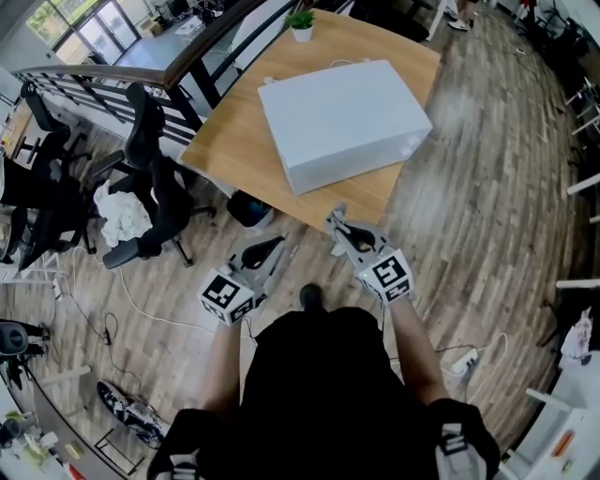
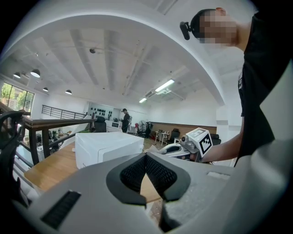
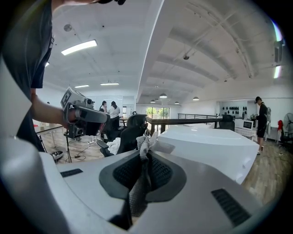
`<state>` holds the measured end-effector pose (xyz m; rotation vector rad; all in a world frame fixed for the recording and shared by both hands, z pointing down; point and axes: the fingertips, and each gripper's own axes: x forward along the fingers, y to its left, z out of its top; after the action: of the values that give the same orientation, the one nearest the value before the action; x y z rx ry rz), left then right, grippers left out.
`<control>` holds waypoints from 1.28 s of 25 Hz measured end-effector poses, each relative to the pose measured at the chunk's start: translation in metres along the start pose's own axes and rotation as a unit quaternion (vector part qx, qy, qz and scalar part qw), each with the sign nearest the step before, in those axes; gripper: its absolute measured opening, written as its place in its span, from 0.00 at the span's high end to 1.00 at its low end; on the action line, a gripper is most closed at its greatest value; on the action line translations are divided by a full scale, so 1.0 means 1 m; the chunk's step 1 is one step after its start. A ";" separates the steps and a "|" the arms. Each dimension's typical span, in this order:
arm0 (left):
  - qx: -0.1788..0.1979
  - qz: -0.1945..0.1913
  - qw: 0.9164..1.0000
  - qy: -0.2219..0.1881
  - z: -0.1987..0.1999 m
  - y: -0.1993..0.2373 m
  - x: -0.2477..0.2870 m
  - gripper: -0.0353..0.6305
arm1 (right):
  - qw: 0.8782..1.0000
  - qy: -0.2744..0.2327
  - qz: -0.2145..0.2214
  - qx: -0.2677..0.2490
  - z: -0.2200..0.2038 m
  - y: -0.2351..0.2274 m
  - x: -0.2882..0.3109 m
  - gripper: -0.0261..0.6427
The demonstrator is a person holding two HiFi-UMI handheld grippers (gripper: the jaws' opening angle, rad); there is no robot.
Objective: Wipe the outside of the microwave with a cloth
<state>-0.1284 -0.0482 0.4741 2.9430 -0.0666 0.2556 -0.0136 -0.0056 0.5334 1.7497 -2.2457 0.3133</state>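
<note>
The white microwave (image 1: 342, 122) sits on a wooden table (image 1: 234, 141), a short way ahead of both grippers; it shows too in the left gripper view (image 2: 107, 146) and the right gripper view (image 3: 215, 148). My right gripper (image 1: 337, 223) is shut on a grey cloth (image 3: 143, 157), whose frayed end sticks out past the tips. It is held off the table's near edge, apart from the microwave. My left gripper (image 1: 270, 251) hangs lower left, over the floor, its jaws shut with nothing between them (image 2: 146, 156).
Black office chairs (image 1: 155, 183) stand left of the table, one with a white bundle (image 1: 122, 220) on it. A small potted plant (image 1: 302, 26) is at the table's far edge. A railing (image 1: 141, 75) runs behind. A power strip (image 1: 466, 361) lies on the floor right.
</note>
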 end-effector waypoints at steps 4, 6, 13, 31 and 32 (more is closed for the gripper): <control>-0.006 -0.002 1.000 0.001 0.000 0.010 -0.004 0.95 | 1.000 0.000 0.001 -0.009 0.003 -0.002 0.017 0.92; -0.007 -0.001 1.000 -0.001 0.003 0.011 -0.005 0.95 | 1.000 0.005 0.001 -0.010 0.005 -0.003 0.021 0.92; -0.005 0.000 1.000 0.014 -0.005 0.019 -0.011 0.95 | 1.000 0.011 -0.015 -0.022 0.005 -0.011 0.045 0.92; -0.020 0.050 0.998 0.015 -0.012 0.032 -0.020 0.95 | 0.998 0.022 0.009 -0.050 0.000 -0.042 0.129 0.92; -0.022 0.054 0.998 0.015 -0.012 0.033 -0.021 0.95 | 0.998 0.023 0.010 -0.055 0.000 -0.043 0.133 0.92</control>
<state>-0.1529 -0.0776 0.4880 2.8960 -0.2242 0.3084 -0.0028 -0.1374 0.5796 1.6487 -2.2058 0.2271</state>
